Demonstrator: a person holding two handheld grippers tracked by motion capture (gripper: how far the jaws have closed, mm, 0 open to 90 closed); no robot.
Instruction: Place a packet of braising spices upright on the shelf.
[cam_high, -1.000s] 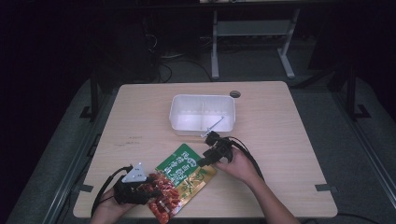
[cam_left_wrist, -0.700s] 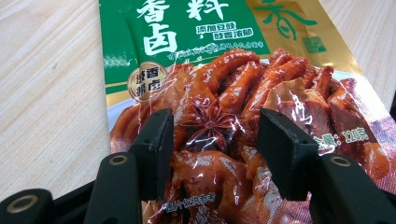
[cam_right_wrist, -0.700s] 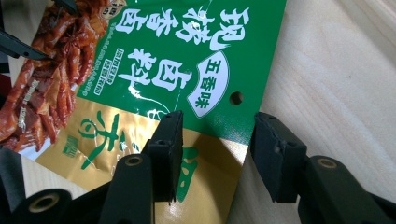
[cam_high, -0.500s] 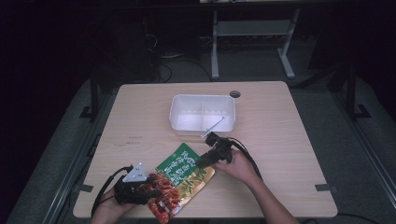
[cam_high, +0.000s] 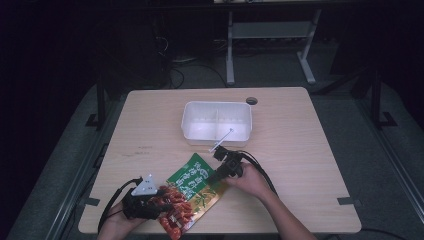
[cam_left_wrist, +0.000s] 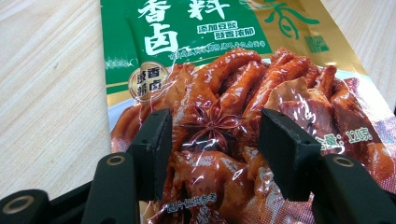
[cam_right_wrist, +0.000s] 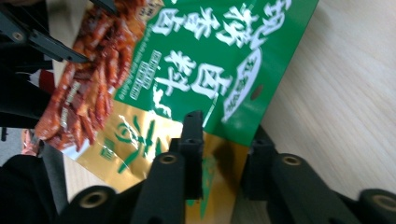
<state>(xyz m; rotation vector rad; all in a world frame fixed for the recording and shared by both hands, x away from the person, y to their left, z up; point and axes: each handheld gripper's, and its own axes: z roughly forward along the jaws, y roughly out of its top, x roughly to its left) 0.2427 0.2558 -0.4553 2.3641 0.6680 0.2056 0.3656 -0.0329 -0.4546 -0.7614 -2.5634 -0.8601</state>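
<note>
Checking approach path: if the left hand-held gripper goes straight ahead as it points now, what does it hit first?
The left hand-held gripper would likely slide further over the snack packet, which already lies between its open jaws.

The high view looks forward and down on my table (cam_high: 150, 125) from above. My left gripper's (cam_left_wrist: 212, 140) camera sits close, facing along its jaws over the snack packet (cam_left_wrist: 224, 93); my right gripper's (cam_right_wrist: 224, 154) camera views that packet's opposite edge, equally close.

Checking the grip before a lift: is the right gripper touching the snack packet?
Touching. The right gripper view shows the right gripper straddling the snack packet: its edge runs between the jaws, and the left jaw presses on the gold foil.
</note>
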